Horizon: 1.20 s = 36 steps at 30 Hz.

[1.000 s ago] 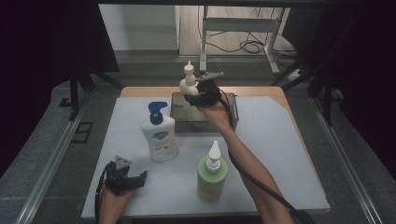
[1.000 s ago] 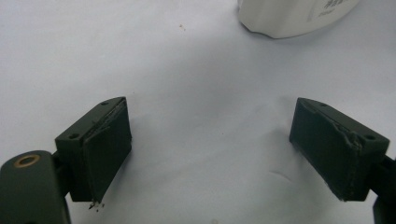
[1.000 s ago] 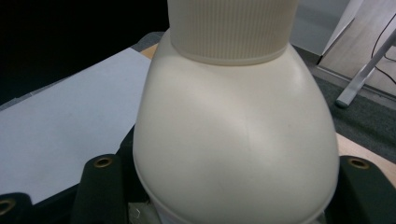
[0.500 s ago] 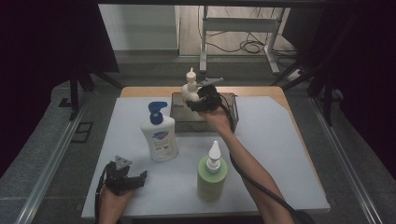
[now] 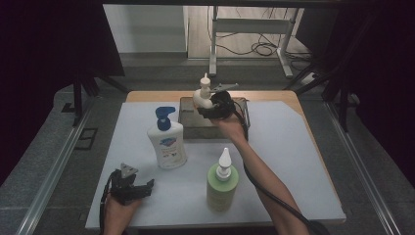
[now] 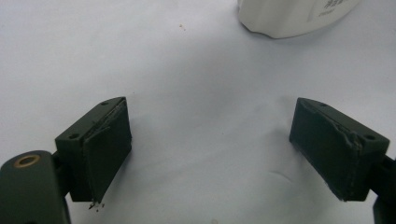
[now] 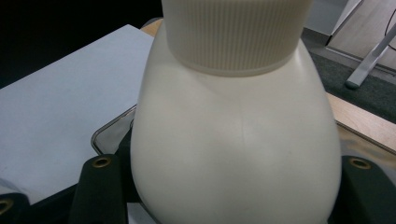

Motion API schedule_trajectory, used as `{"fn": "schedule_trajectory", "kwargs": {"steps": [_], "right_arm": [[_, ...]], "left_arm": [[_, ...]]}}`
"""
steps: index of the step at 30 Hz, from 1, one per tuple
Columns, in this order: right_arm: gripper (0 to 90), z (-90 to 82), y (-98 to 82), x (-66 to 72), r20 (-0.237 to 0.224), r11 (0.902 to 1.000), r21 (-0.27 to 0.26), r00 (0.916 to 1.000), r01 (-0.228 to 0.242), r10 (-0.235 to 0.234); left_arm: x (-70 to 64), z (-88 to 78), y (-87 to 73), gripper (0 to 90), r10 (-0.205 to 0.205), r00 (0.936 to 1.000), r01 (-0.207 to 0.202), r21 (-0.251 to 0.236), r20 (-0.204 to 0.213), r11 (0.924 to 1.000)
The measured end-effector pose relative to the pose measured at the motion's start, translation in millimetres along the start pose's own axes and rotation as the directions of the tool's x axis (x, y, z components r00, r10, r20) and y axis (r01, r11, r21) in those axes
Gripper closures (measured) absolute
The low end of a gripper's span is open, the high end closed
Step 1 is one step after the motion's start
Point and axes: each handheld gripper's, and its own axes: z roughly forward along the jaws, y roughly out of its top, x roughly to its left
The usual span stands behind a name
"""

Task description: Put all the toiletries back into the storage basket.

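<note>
Since a second ago the cream bottle [image 5: 202, 96] has shifted only slightly over the metal tray [image 5: 187, 128] at the far end of the desk [image 5: 293, 161]; the right tool [image 5: 211, 108] still clamps its belly, jaws part-way apart on both sides. It looks like a careful placing into the tray. The left tool [image 5: 136, 188] rests wide open and empty near the soap dispenser [image 5: 167, 142].

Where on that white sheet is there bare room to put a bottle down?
Free: the sheet right of the forearm, and its far-left corner beyond the blue-pump bottle. Crowded: between that bottle and the green bottle, and the tray.
</note>
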Motion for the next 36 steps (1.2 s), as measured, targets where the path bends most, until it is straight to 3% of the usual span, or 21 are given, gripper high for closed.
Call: {"fn": "schedule_trajectory", "kwargs": {"steps": [13, 36], "right_arm": [[34.0, -3.5, -2.0, -0.6, -0.016, 0.9999, -0.001, 0.9998, 0.010, -0.010], [34.8, -45.8, -20.3, -5.0, -0.062, 0.9996, -0.015, 0.9978, 0.023, -0.024]], "left_arm": [[0.0, 0.0, 0.0, 12.5, 0.000, 1.0000, 0.000, 0.000, 0.000, 1.0000], [-0.1, -0.1, 0.0, 12.5, 0.000, 1.0000, 0.000, 0.000, -0.001, 1.0000]]}}
